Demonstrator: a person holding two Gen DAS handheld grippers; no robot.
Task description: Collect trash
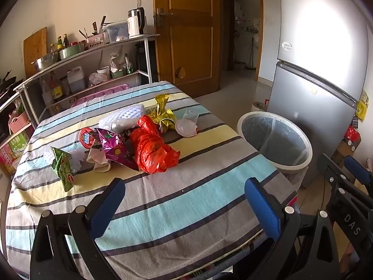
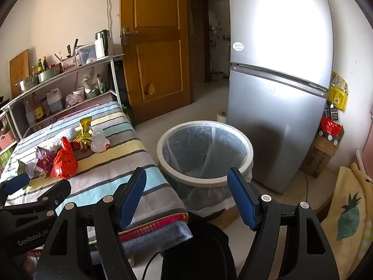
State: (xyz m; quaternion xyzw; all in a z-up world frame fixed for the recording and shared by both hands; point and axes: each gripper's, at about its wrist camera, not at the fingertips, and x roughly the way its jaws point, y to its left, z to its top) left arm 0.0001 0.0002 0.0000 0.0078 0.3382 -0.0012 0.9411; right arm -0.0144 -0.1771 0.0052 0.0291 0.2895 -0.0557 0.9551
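A striped worktop (image 1: 177,200) fills the left wrist frame, trash heaped at centre-left around a red bag (image 1: 151,150). The lined bin (image 2: 205,149) sits centre-right. Left claw (image 1: 186,206) and right claw (image 2: 188,196) both gape, holding nothing.

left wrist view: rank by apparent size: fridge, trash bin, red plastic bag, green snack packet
1. fridge
2. trash bin
3. red plastic bag
4. green snack packet
Image size only; the fisheye lens and differing distances skew it.
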